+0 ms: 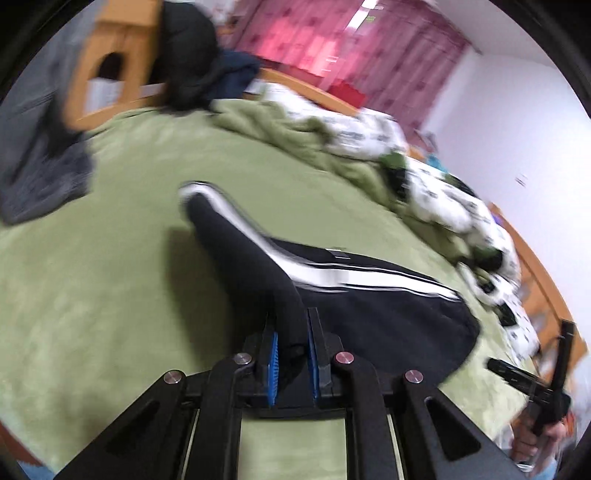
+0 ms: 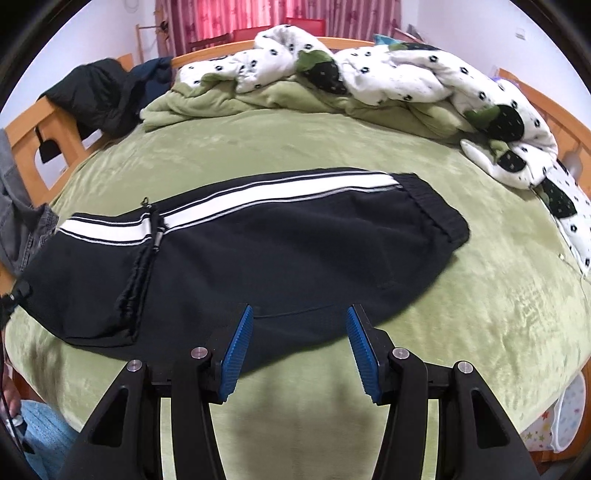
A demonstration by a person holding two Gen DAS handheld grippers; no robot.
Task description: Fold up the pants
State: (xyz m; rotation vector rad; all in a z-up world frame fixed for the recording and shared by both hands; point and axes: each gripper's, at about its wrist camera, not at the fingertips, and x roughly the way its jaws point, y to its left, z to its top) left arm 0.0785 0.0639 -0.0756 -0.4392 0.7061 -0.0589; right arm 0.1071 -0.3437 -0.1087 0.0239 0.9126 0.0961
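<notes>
Black pants (image 2: 280, 251) with a white side stripe lie folded on the green bed cover (image 2: 258, 147), waistband to the right. In the left wrist view the pants (image 1: 388, 314) have one black fold lifted off the bed. My left gripper (image 1: 291, 332) is shut on that fold, which runs up between the blue pads (image 1: 272, 369). My right gripper (image 2: 299, 321) is open, its blue pads (image 2: 236, 354) just above the near edge of the pants, holding nothing. The right gripper also shows at the right edge of the left wrist view (image 1: 546, 387), held in a hand.
A rumpled white patterned quilt (image 2: 406, 74) and green blanket (image 2: 207, 103) lie along the far side of the bed. Dark jackets (image 2: 103, 96) hang on the wooden bed frame (image 2: 33, 122). Grey jeans (image 1: 40, 173) lie at the left edge. Pink curtains (image 2: 280, 14) hang behind.
</notes>
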